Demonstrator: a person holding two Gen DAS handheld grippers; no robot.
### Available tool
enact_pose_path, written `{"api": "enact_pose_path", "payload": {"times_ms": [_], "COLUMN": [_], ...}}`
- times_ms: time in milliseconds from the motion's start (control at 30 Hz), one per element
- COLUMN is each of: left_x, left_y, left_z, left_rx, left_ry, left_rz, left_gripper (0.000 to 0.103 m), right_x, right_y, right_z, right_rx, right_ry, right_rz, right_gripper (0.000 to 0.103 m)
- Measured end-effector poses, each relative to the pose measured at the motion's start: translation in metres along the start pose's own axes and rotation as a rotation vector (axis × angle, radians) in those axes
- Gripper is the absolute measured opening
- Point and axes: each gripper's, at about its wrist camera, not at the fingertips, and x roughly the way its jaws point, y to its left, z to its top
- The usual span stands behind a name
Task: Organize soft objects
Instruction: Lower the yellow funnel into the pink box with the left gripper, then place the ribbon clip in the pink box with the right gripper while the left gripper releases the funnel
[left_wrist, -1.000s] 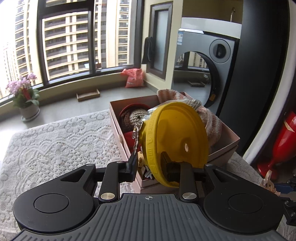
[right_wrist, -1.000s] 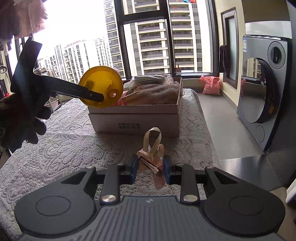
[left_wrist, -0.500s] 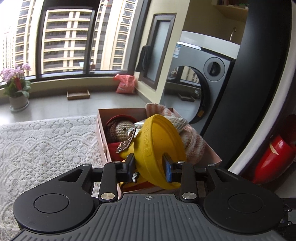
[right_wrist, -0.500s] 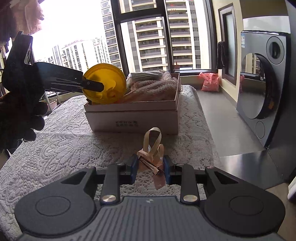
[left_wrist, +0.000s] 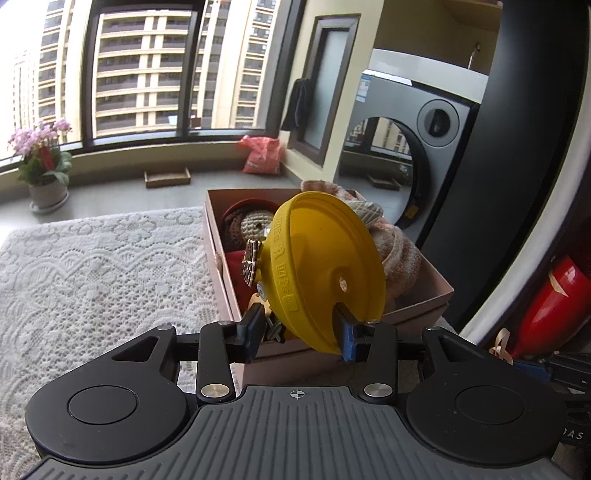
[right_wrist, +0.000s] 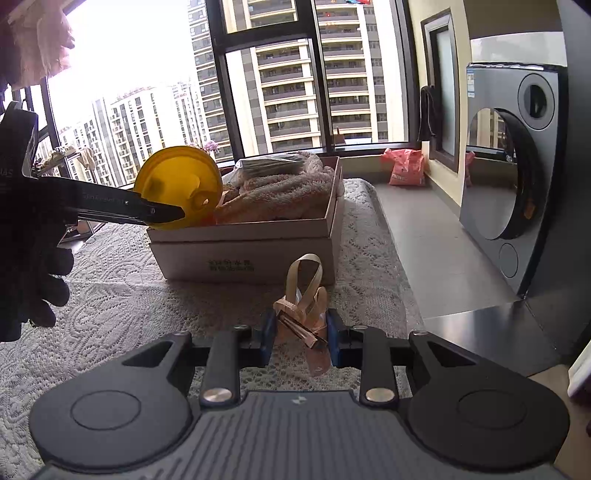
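A yellow round rubbery disc (left_wrist: 325, 266) with a key ring and small charm leans in the near corner of the pink cardboard box (left_wrist: 424, 291), among knitted and fluffy soft items (left_wrist: 399, 254). My left gripper (left_wrist: 301, 334) straddles the disc's lower edge. Its jaws are opening: the right pad touches the disc, the left pad stands clear of it. In the right wrist view the disc (right_wrist: 177, 184) sits at the box's (right_wrist: 243, 254) left end beside the left gripper's fingers (right_wrist: 162, 212). My right gripper (right_wrist: 300, 339) is shut on a pink-beige ribbon hair clip (right_wrist: 303, 317) just above the tablecloth.
A white lace cloth (left_wrist: 92, 266) covers the table. A gloved hand (right_wrist: 29, 258) holds the left gripper. A washing machine (right_wrist: 513, 177) stands right of the table's edge. On the floor are a flower pot (left_wrist: 44, 162), a pink bag (left_wrist: 260, 160) and a red object (left_wrist: 546, 306).
The left gripper's jaws have spread apart and the yellow disc has sunk lower into the box corner. The right gripper and its hair clip have stayed put.
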Motion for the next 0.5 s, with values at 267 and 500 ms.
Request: {"api": "enact_pose_path", "payload": {"times_ms": [267, 500], "left_x": [-0.054, -0.035], "left_y": [-0.02, -0.01], "left_z": [-0.013, 0.005], "left_rx": [0.064, 0.042], "left_ry": [-0.137, -0.12], "left_rz": [0.035, 0.112], "left_gripper": [0.042, 0.04], "right_x": [-0.001, 0.003], "right_y": [-0.001, 0.003], "right_z": [0.006, 0.006], "right_rx": [-0.011, 0.002], "right_ry": [-0.02, -0.001], "right_rz": [-0.019, -0.002], "right_gripper": [0.028, 0.028]}}
